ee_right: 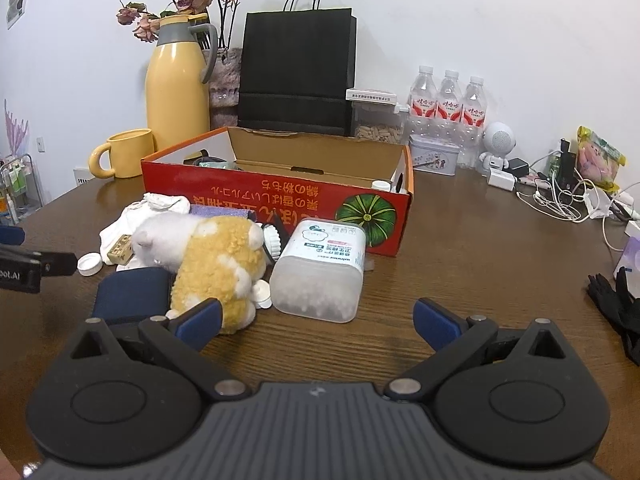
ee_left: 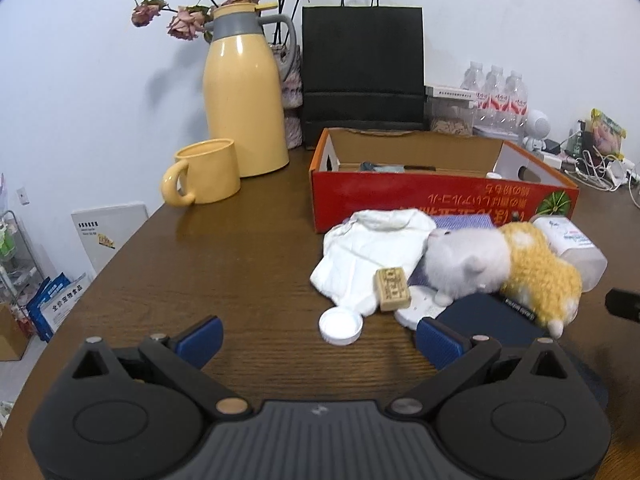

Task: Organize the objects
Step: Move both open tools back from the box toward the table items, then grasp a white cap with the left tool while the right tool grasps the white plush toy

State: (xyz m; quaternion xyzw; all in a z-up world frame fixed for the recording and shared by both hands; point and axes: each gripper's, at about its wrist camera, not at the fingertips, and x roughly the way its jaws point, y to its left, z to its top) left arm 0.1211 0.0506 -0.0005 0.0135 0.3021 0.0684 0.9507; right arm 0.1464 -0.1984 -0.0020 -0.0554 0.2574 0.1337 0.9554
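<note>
Lying ahead of both jaws: plush toy (ee_right: pixel 218 256) | jaws released, empty

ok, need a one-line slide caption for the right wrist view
Open right claw hovers over the table before a plush toy, a tipped plastic jar and an open red box.

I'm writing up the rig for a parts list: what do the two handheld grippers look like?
Both look alike. The left gripper and right gripper each have a black body with two round housings, a ribbed grey centre panel, black linkage arms with metal pivot pins, and blue ribbed fingertips. No cables, hands or sleeves show.
</note>
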